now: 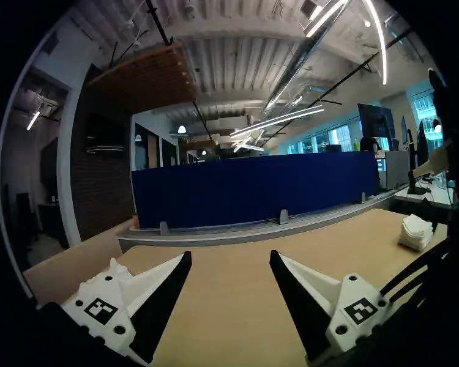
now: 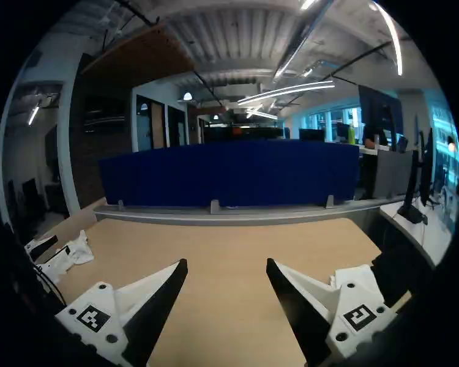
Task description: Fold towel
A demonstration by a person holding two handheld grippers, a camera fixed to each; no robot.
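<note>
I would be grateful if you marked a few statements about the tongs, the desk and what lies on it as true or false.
1. The left tongs are open above the wooden desk. True.
2. The right tongs are shut on a towel. False: they are open, with nothing between them.
3. A stack of folded white cloths lies on the desk, to the right in the left gripper view. True.
4. The divider behind the desk is red. False: it is blue.
</note>
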